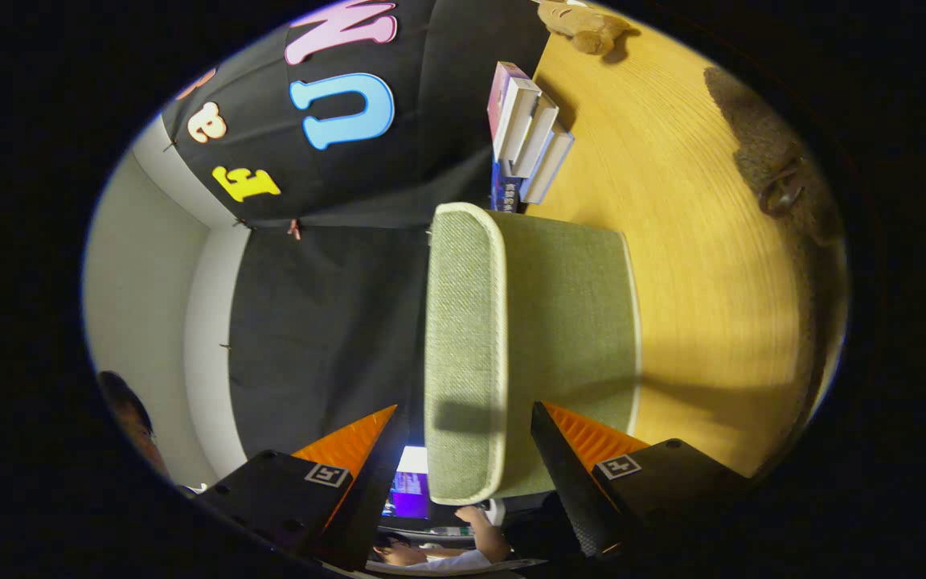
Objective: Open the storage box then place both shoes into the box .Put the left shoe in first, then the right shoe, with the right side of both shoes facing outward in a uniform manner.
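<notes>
My hand-held gripper (pixel 463 450) straddles the green fabric storage box (pixel 527 346).
Fingers apart, box edge between them; books (pixel 529 133) beyond on the tabletop (pixel 704 265).

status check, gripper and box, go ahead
gripper open, fingers straddling the lid edge of the green storage box. Box closed on the table. Nothing blocking.

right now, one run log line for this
tool: open, straddling box lid edge | storage box: closed, on table | shoes: not in yet
</notes>
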